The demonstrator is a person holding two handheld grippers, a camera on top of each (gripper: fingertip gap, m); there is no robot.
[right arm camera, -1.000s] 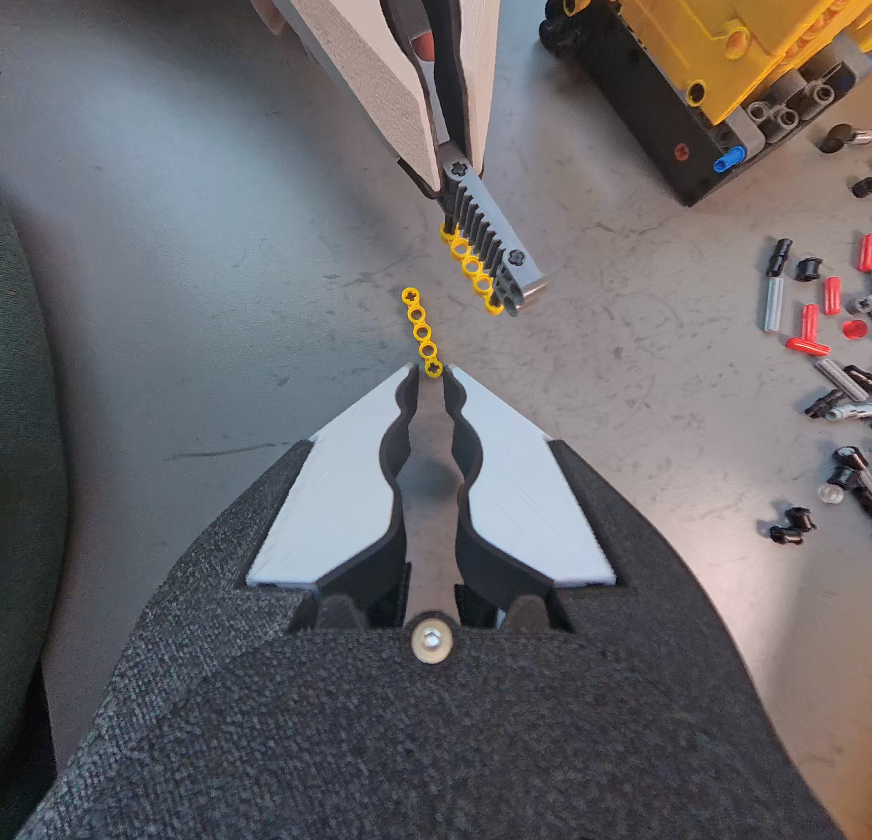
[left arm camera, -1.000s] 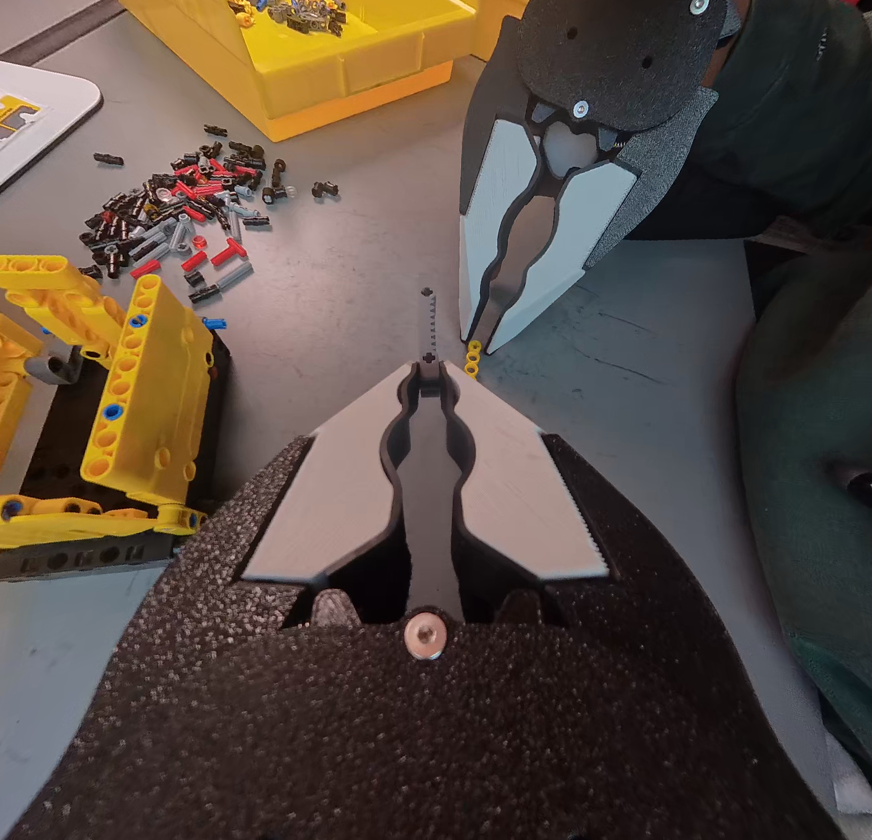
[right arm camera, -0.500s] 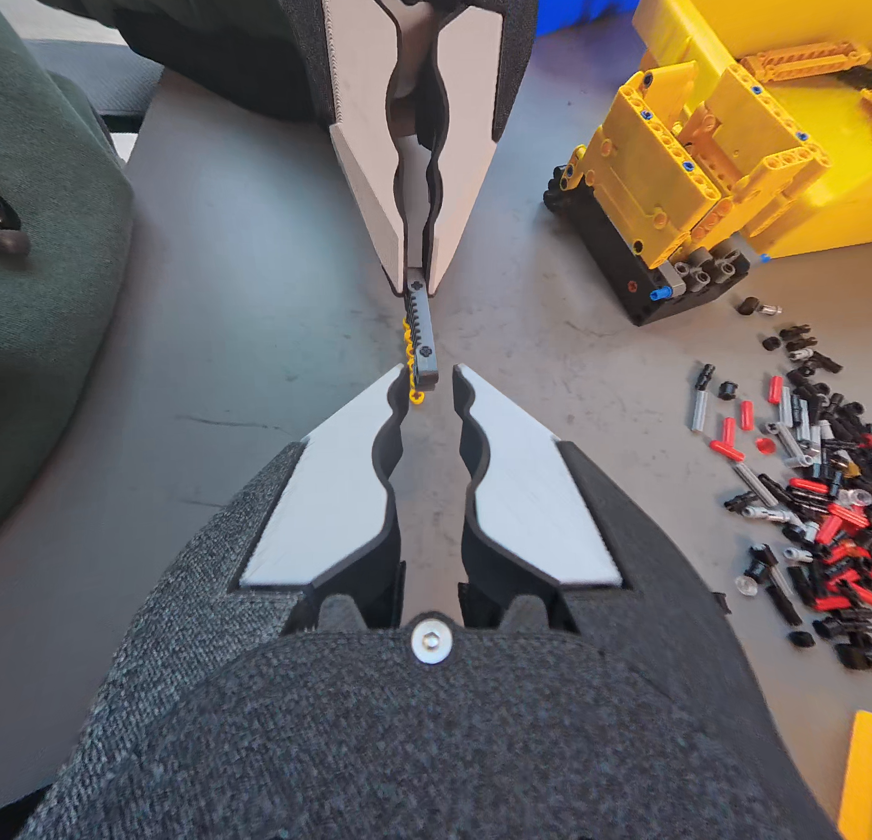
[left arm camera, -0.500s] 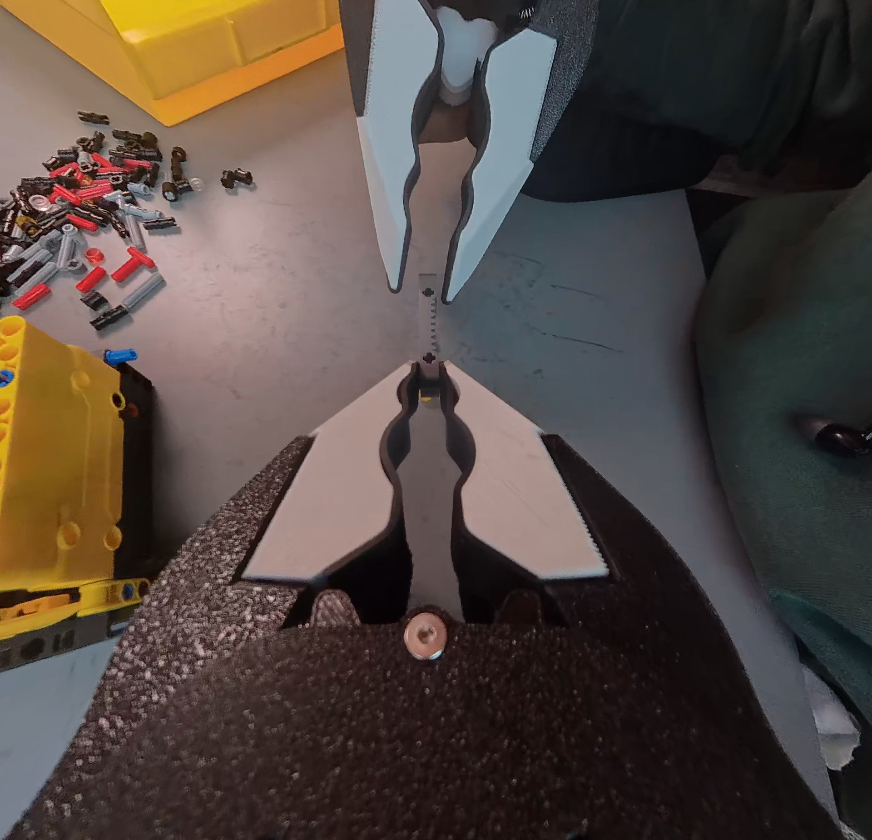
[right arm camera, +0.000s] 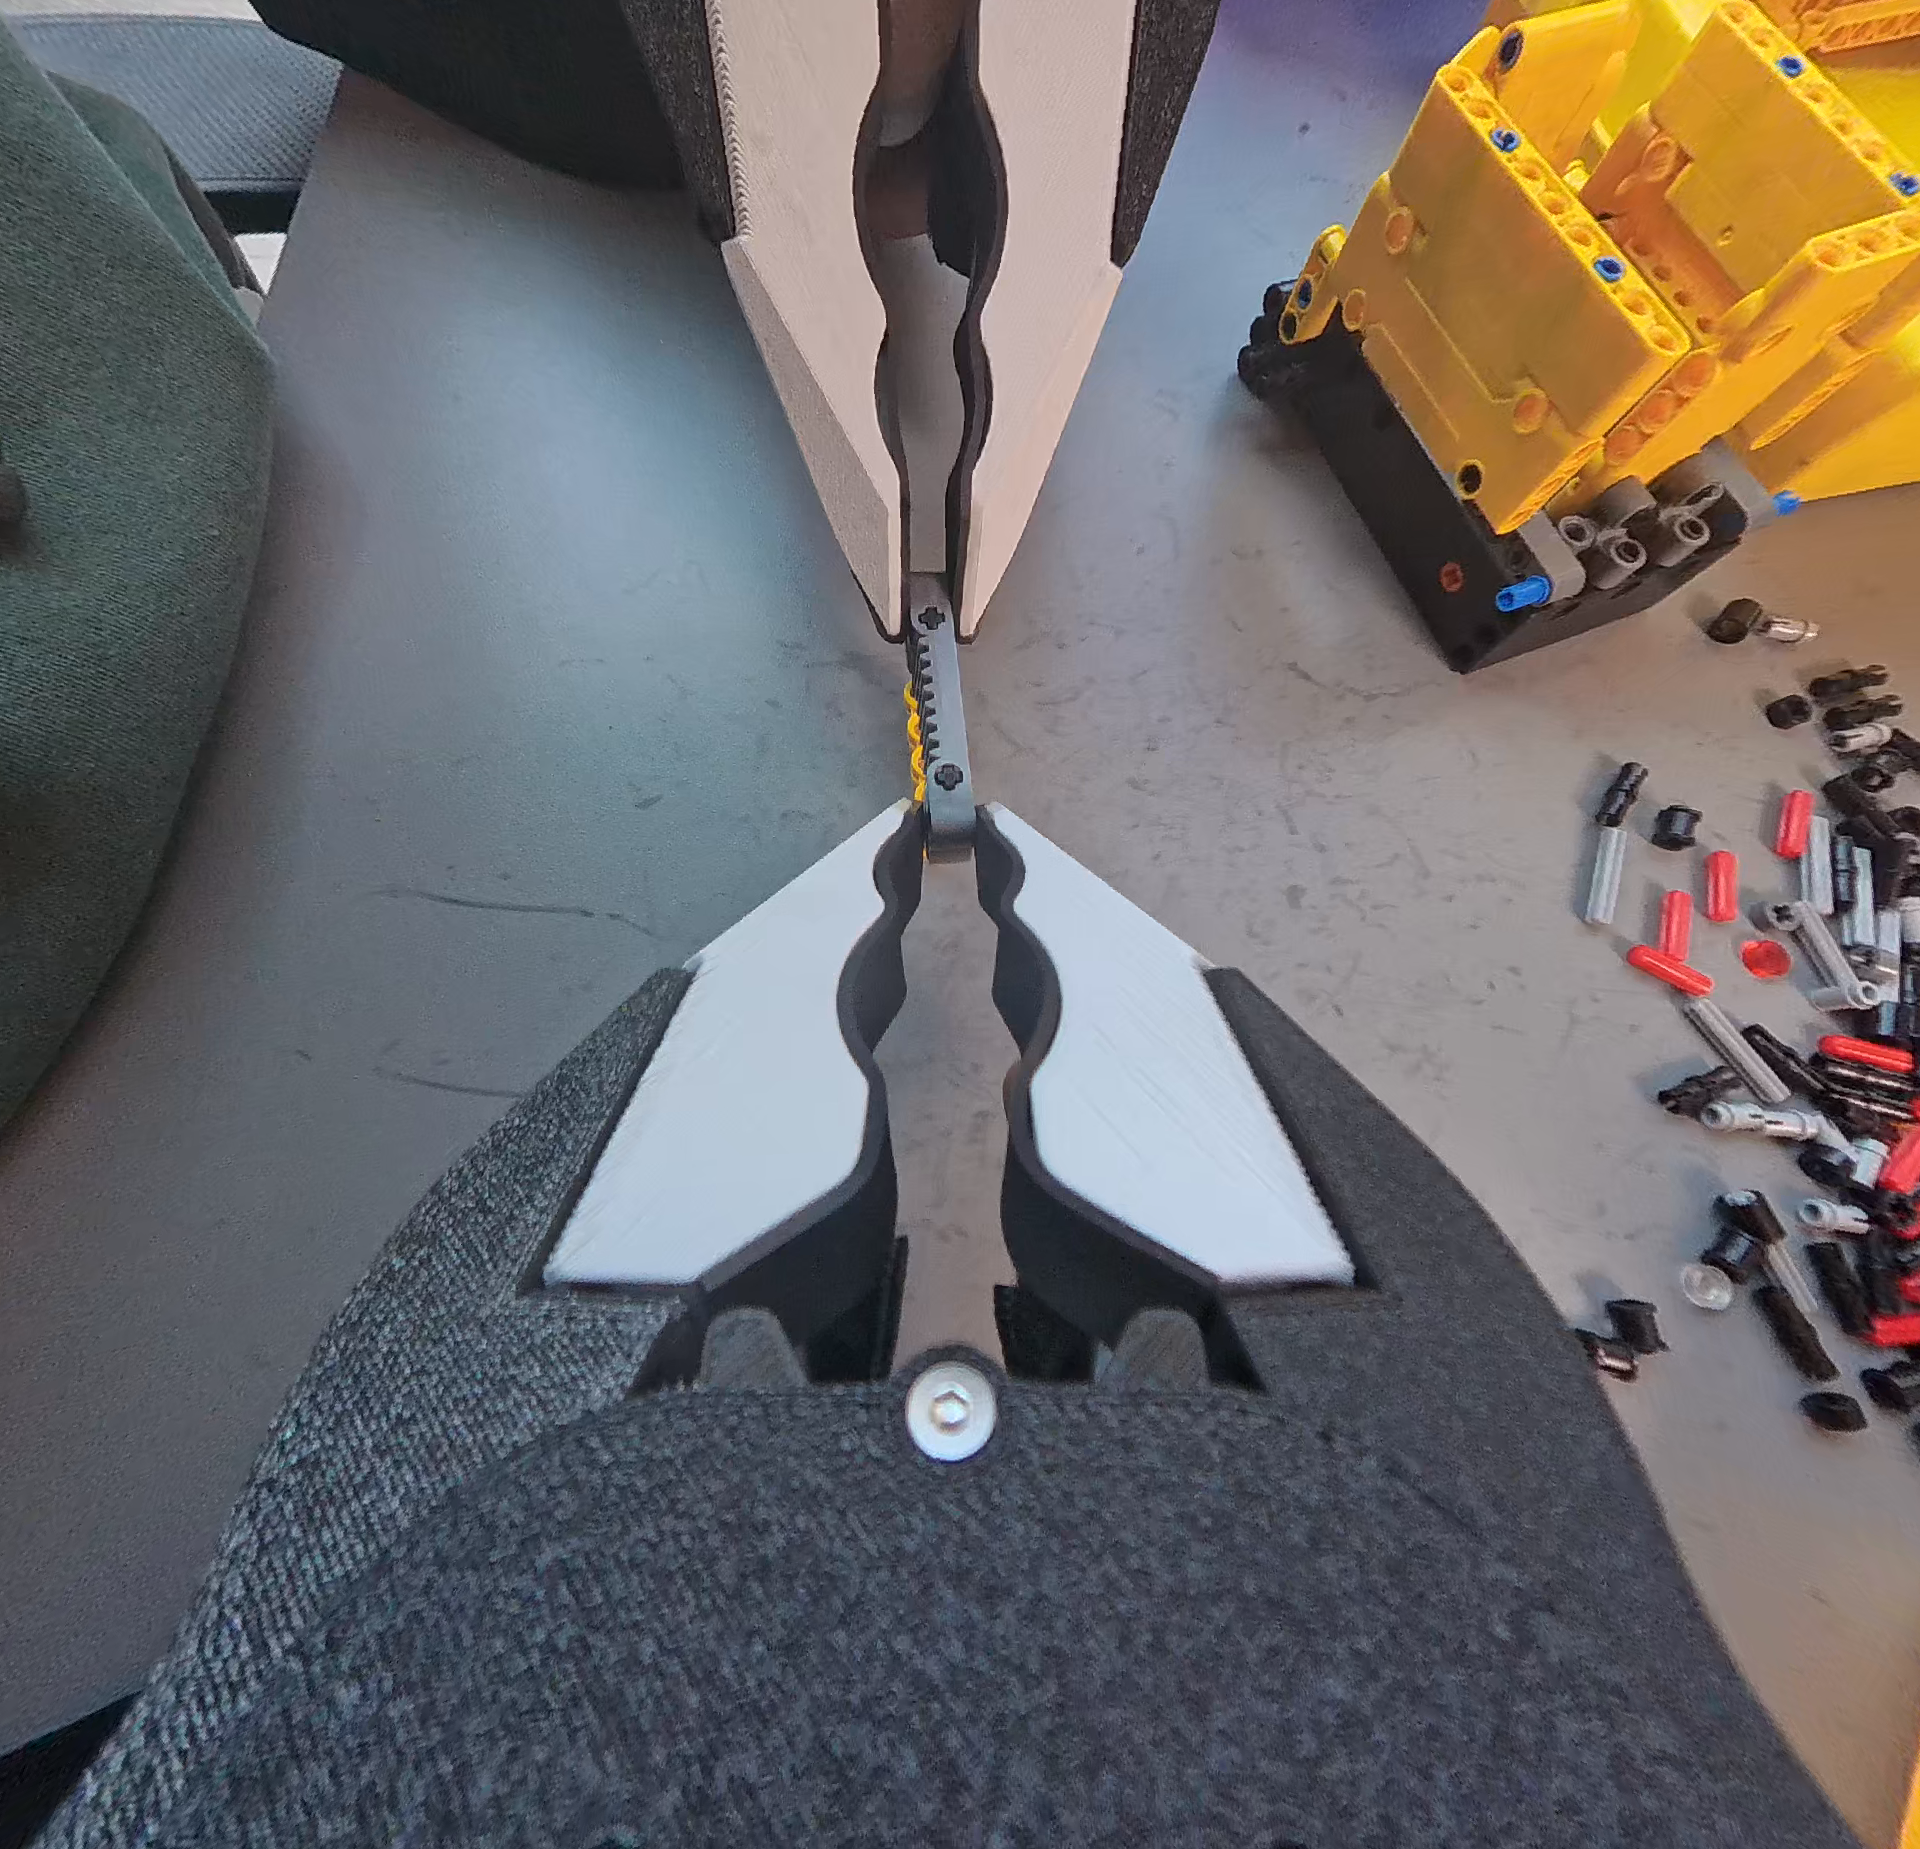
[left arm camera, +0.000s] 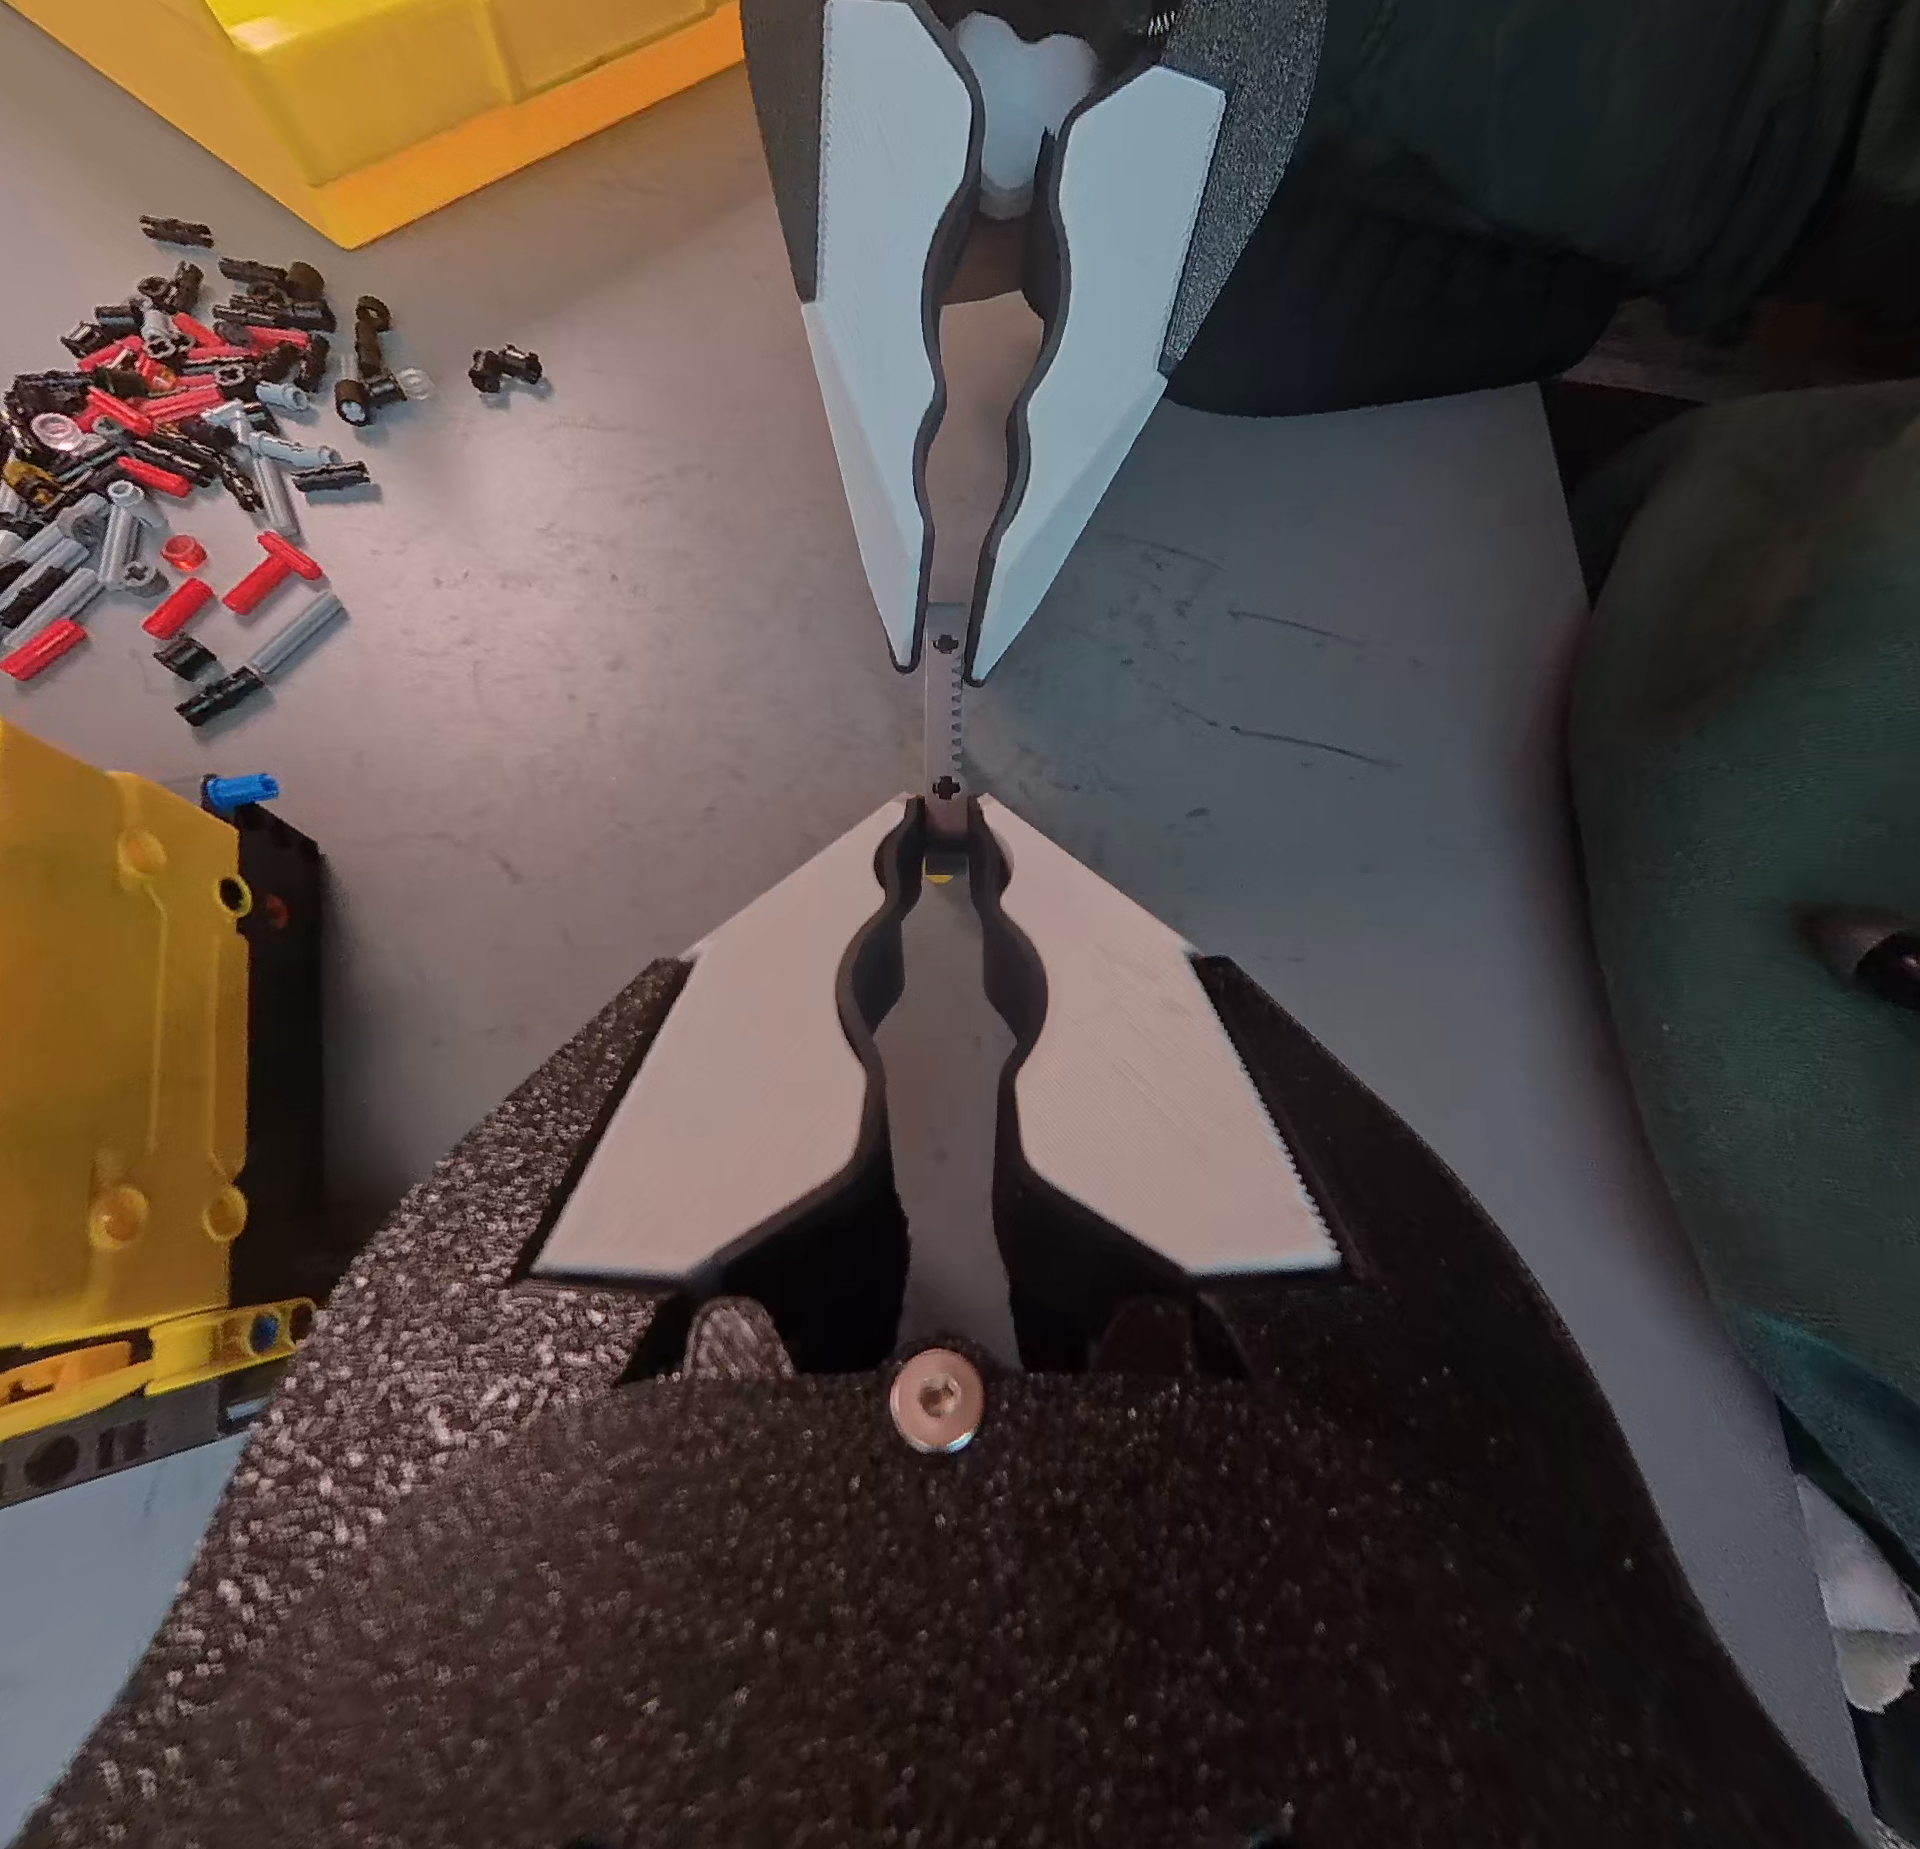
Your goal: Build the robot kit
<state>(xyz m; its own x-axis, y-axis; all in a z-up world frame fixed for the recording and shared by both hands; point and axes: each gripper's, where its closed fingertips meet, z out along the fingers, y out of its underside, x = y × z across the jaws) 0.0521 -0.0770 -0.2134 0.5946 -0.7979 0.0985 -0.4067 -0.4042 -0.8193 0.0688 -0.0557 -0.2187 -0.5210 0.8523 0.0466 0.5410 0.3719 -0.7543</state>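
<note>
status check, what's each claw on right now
Left claw shut on grey toothed rack piece. Right claw shut on its other end. Yellow holed beam alongside. Nothing between.

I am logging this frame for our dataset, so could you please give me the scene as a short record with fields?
Left gripper: shut on one end of the grey toothed rack bar.
Right gripper: shut on the bar's other end.
Attached part: thin yellow holed beam alongside the bar.
Surface: grey scuffed tabletop.
Nearby: yellow and black brick-built model; loose pile of small red, black and grey pins; yellow plastic bin.
</note>
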